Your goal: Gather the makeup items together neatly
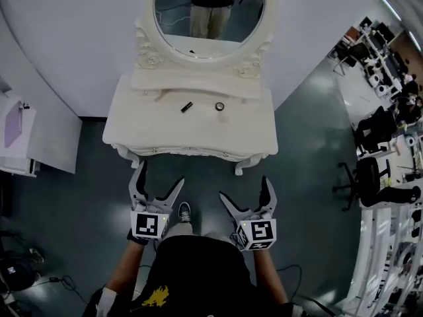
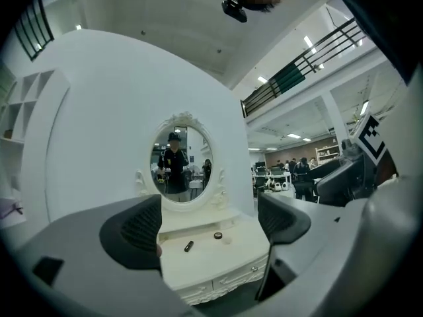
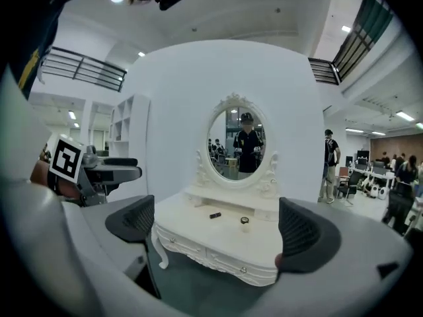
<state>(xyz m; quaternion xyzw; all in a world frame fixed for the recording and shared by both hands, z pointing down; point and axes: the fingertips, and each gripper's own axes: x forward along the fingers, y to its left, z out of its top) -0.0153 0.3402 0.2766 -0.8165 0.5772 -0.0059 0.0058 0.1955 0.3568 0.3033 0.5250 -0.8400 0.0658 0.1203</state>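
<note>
A small black tube point(image 1: 187, 106) lies on the white dressing table point(image 1: 152, 127), with a small round jar point(image 1: 219, 106) a short way to its right. Both show again as the black tube point(image 2: 189, 246) and jar point(image 2: 218, 235) in the left gripper view, and as the tube point(image 3: 215, 214) and jar point(image 3: 244, 221) in the right gripper view. My left gripper point(image 1: 156, 184) and right gripper point(image 1: 246, 195) hang open and empty in front of the table, well short of it, above the floor.
An oval mirror point(image 1: 209, 12) in an ornate white frame stands at the table's back against a white wall. A white shelf unit point(image 1: 23, 134) is at the left. Office chairs point(image 1: 373, 177) and desks crowd the right side. My shoe point(image 1: 184, 211) shows on the dark floor.
</note>
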